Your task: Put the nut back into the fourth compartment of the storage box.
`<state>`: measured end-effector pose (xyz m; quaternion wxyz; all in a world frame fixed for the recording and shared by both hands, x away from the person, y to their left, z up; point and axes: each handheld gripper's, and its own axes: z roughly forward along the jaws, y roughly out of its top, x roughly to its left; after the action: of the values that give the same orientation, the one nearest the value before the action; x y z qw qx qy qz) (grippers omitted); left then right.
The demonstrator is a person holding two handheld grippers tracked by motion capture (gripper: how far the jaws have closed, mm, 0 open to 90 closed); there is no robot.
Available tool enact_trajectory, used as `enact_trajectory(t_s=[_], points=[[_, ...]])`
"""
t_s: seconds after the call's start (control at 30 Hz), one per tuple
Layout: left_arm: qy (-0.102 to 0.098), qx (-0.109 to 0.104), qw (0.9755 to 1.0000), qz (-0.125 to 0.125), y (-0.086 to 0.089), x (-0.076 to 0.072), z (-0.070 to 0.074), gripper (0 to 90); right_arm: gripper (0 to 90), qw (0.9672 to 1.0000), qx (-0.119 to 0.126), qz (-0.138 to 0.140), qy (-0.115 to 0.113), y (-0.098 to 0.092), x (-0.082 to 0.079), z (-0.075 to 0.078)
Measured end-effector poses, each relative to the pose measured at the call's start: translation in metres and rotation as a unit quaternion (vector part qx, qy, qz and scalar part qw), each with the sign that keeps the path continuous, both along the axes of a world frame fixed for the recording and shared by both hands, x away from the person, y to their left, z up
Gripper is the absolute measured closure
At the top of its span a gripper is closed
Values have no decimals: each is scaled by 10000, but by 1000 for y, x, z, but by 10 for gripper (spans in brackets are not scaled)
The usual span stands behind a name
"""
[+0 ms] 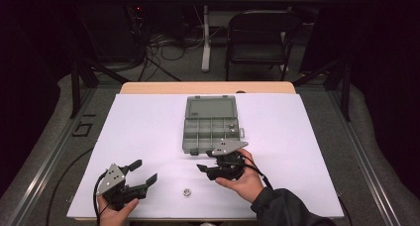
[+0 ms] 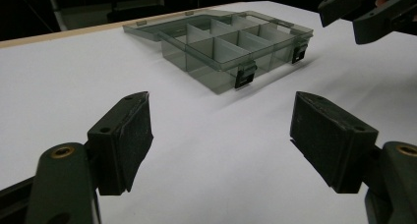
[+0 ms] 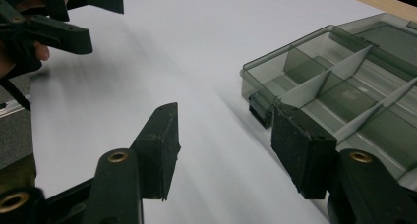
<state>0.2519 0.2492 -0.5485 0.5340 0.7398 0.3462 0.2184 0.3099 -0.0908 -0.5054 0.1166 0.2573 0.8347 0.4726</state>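
Your organiser box (image 1: 211, 125) is smoky grey, see-through plastic, lying flat and open near the middle of the white worktop (image 1: 143, 127); its lid (image 1: 210, 107) is folded back flat on the far side, hinged to the tray; the tray is split by thin dividers into small compartments in rows, and a small pale piece sits in one at the right; two dark latches hang on the near wall facing you; just off its near edge, a small round metal part (image 1: 187, 191) lies alone on the worktop, apart from the box.
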Motion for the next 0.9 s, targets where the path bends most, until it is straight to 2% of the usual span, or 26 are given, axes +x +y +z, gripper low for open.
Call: enact_trajectory(t_s=[0.43, 0.73, 0.9], points=[[-11, 4, 10000, -3, 0, 0, 0, 237, 459, 9997, -68, 215, 121, 14, -13, -17], [-6, -4, 10000, 3, 0, 0, 0, 237, 491, 9979, -219, 556, 237, 30, -21, -32], [-6, 7, 10000, -6, 0, 0, 0, 237, 509, 9970, -269, 655, 310, 36, -25, -39]])
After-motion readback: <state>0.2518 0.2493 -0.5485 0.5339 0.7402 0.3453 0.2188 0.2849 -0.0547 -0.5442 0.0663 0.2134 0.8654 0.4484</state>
